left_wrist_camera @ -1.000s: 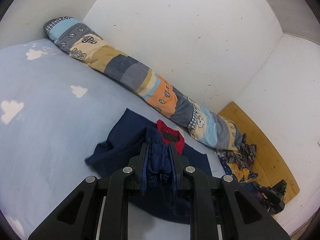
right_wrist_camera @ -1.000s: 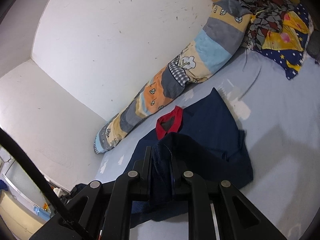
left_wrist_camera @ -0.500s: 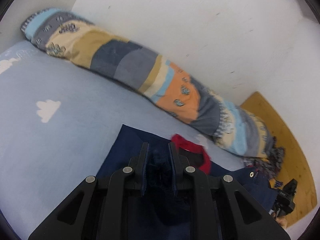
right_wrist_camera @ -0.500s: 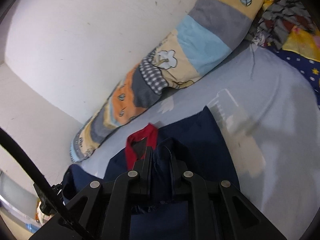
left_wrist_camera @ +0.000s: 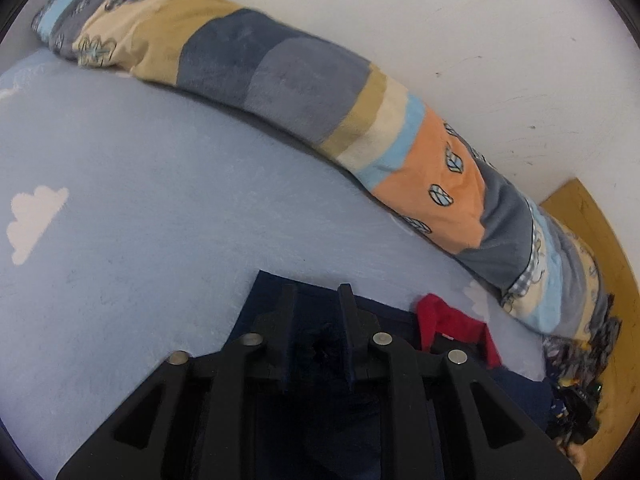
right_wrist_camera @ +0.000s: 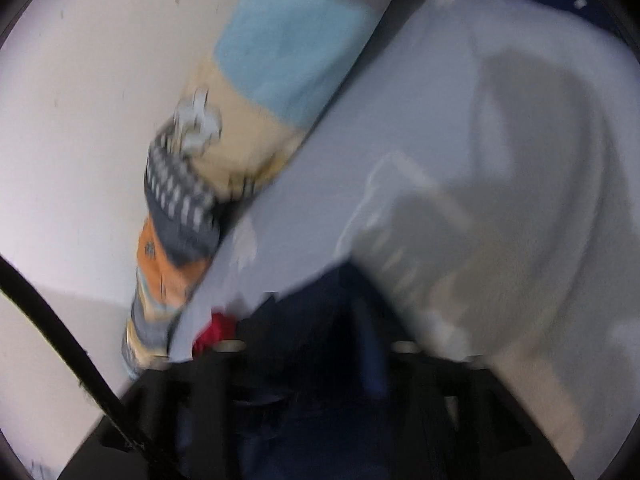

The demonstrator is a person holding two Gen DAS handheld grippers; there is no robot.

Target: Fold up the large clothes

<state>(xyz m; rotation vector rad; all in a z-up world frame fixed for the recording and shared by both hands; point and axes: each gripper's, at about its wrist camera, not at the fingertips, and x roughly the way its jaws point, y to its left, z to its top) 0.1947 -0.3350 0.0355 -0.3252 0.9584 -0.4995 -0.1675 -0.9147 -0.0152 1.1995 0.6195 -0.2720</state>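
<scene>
Both grippers low over the navy garment (left_wrist_camera: 276, 300) near the bed's (left_wrist_camera: 140, 200) wall edge: left gripper (left_wrist_camera: 316, 300) just easing open with cloth between, right gripper (right_wrist_camera: 320, 320) opening wider, blurred, red collar (left_wrist_camera: 452, 320) lying between them.

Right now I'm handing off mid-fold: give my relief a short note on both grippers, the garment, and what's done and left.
Left gripper: jaws have just been opening, navy cloth between them.
Right gripper: also just opening, over the cloth; view blurred.
Navy garment lies on the blue sheet, red collar towards the patchwork bolster.
Done: hem carried up to the collar.
Left: let go, smooth, fold on.
</scene>
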